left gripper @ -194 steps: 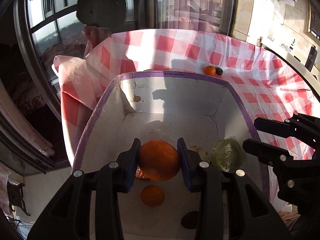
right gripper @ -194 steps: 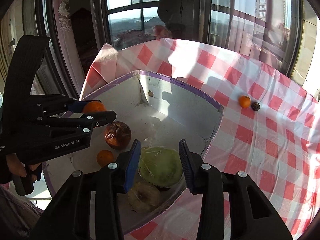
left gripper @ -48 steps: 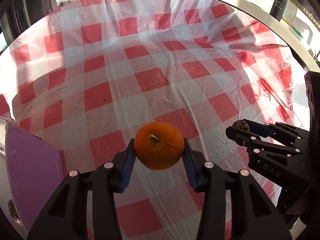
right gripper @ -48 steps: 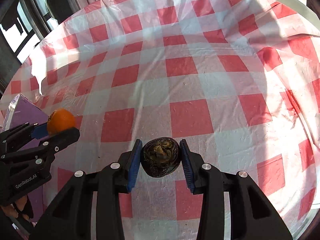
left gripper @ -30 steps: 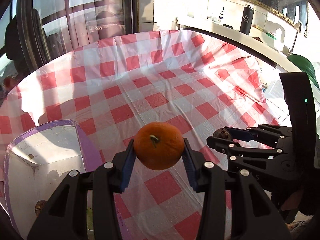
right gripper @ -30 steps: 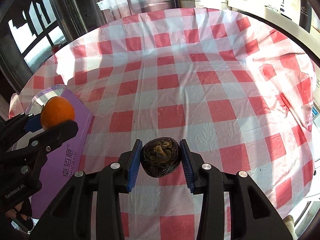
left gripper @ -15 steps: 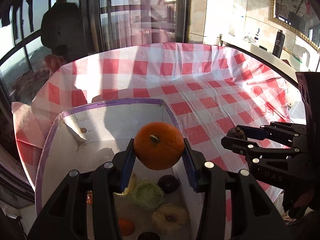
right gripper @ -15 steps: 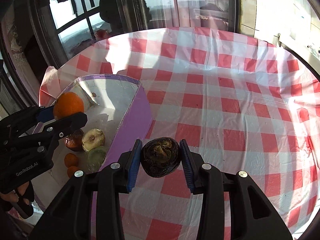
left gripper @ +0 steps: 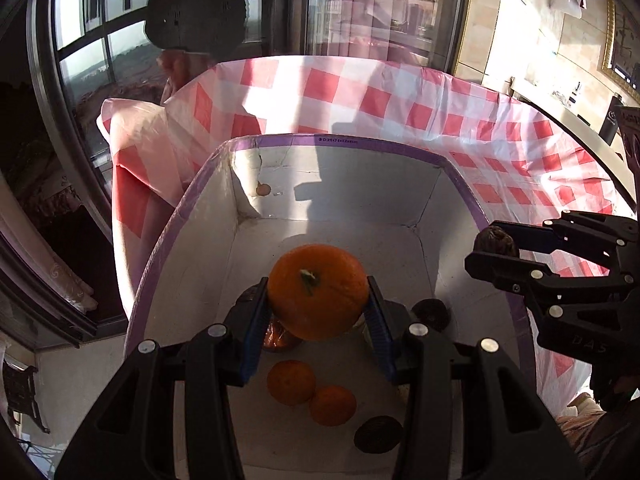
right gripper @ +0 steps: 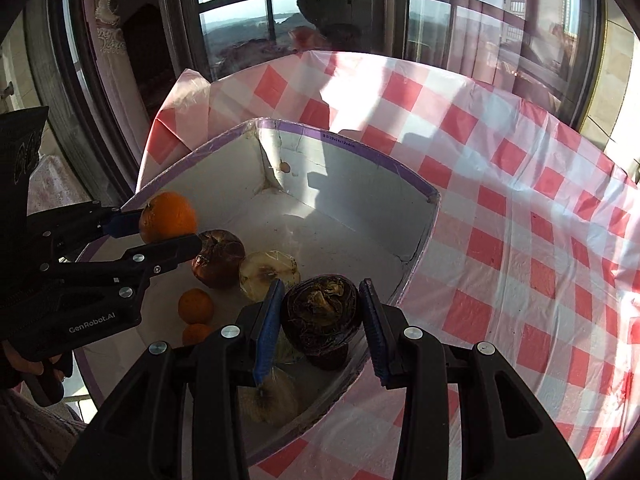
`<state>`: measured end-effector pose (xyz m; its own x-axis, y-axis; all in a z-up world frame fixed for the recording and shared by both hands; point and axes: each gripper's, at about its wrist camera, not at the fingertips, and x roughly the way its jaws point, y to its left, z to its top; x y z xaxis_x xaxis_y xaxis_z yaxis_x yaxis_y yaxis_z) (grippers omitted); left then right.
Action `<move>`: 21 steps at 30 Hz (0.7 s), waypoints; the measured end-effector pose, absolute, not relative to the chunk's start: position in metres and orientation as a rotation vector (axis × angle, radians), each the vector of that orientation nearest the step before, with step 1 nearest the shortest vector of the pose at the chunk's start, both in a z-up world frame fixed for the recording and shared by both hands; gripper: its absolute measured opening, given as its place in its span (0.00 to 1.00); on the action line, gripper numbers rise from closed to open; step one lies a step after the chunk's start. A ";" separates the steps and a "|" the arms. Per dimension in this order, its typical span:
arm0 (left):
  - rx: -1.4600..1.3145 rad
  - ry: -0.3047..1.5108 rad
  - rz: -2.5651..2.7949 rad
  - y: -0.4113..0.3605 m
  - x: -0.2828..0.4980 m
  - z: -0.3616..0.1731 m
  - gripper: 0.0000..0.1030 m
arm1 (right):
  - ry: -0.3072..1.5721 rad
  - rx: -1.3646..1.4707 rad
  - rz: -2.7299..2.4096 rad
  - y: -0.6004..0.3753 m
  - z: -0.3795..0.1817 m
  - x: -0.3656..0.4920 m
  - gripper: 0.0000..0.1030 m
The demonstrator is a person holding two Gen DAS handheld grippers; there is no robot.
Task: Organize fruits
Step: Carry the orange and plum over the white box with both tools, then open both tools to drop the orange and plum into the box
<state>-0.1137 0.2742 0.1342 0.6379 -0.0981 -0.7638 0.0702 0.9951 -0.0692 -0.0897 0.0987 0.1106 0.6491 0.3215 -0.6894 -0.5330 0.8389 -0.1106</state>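
Your left gripper (left gripper: 318, 322) clamps the orange (left gripper: 318, 291) and your right gripper (right gripper: 322, 330) clamps a dark wrinkled fruit (right gripper: 320, 312). You carry both over the purple-rimmed box (left gripper: 360, 145), ready to drop them among its fruit.

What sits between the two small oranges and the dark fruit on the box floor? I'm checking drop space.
Nothing: in the left wrist view, bare white floor separates the small oranges from the dark fruit.

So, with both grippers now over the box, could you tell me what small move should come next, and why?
Probably lower the left gripper a little and open it: its orange hangs above bare floor of the purple-rimmed box. The right gripper, clamping the dark fruit by the box's right wall, can follow.
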 end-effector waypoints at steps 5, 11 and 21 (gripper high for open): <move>-0.030 0.912 -0.075 0.281 -0.117 0.124 0.44 | 0.735 -0.382 0.550 0.125 0.103 -0.085 0.37; -0.037 0.934 -0.054 0.286 -0.119 0.117 0.44 | 0.770 -0.405 0.567 0.133 0.094 -0.081 0.37; -0.037 0.931 -0.037 0.288 -0.121 0.118 0.47 | 0.801 -0.444 0.586 0.140 0.086 -0.082 0.38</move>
<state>-0.1209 0.2877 0.1176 0.5962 -0.0476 -0.8014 0.0160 0.9987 -0.0475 -0.0824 0.1405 0.0859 0.5540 0.3160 -0.7702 -0.6382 0.7552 -0.1493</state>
